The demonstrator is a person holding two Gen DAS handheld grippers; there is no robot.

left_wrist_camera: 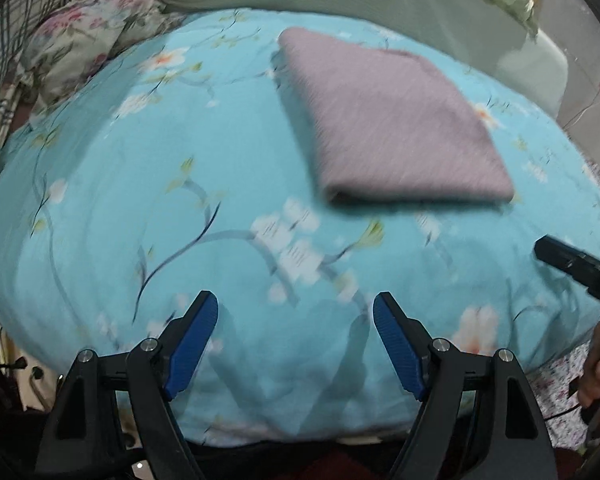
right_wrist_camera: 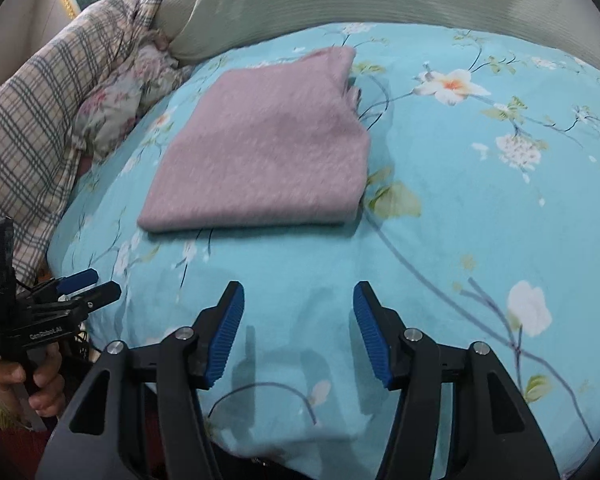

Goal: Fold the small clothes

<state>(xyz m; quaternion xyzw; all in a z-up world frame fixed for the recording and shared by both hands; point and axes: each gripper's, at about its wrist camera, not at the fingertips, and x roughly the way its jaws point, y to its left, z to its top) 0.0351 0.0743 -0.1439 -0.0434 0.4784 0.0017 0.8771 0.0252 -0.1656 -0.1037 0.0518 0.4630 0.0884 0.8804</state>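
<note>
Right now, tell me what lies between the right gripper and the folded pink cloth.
Only bare floral bedsheet. In the right wrist view nothing sits between the open right gripper and the folded pink cloth.

We are looking past the right gripper [right_wrist_camera: 299, 300], its blue ribbed pads standing apart with nothing between them, over a turquoise floral bedsheet [right_wrist_camera: 440, 240]. A folded mauve knitted cloth [right_wrist_camera: 260, 152] is lying flat farther off, left of centre. At the near left, a hand [right_wrist_camera: 40, 380] is holding the left gripper [right_wrist_camera: 88, 286]. A plaid fabric [right_wrist_camera: 40, 120] is lying at the far left.
</note>
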